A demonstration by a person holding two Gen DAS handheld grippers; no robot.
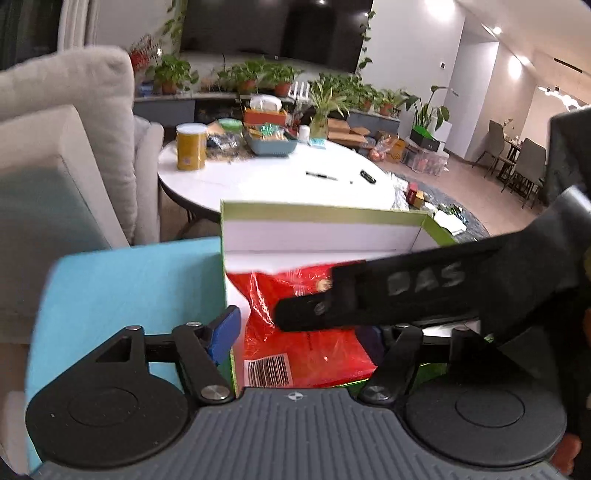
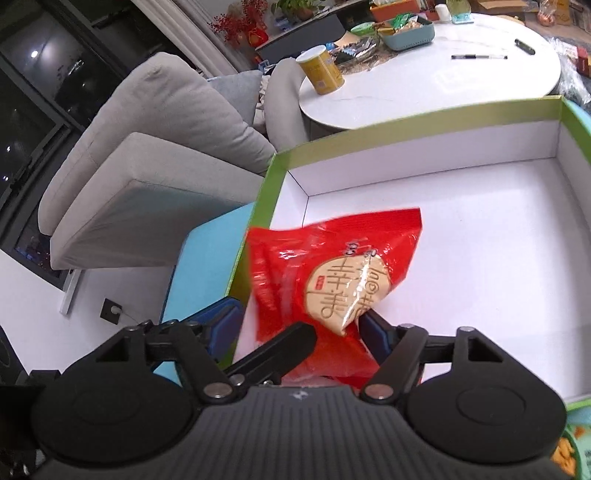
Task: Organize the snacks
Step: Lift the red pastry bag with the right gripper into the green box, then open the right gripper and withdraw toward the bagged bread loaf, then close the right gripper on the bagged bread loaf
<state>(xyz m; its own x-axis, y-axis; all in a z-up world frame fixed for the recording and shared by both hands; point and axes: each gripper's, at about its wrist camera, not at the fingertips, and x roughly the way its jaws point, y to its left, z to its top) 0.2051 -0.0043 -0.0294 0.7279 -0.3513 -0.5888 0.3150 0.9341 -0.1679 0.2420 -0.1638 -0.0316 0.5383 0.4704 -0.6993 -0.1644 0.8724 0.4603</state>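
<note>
Jaws on both grippers stand apart, and a red snack bag [image 2: 328, 280] lies between them, inside a box. On the right gripper [image 2: 295, 328] the blue pads sit either side of the bag's near end without visibly pressing on it, so the bag seems let go, not carried. The left gripper [image 1: 303, 328] reaches in from the same near side; its left blue pad [image 1: 223, 332] hangs at the box's left wall, while the other pad is hidden behind the right gripper's black finger, which crosses the left view. Working down by size: a grey sofa [image 2: 155, 155] fills the left background, and a round white counter [image 2: 424, 85] stands beyond the box, carrying a yellow can [image 2: 321, 70], a blue basket [image 2: 406, 33] of packets and a pen [image 2: 478, 57]. Nearer, the open box [image 2: 443, 155], green outside and white inside, rests on a turquoise surface [image 1: 136, 288]; its low walls and wide floor make it a likely collecting tray for snacks. The bag lies tilted in the box's near left corner, against the left wall, its clear window showing a round pale biscuit with stamped characters. The rest of the box floor is bare, so sorting looks barely begun. Both grippers crowding one corner suggests the bag was lowered there two-handed to keep it flat.
</note>
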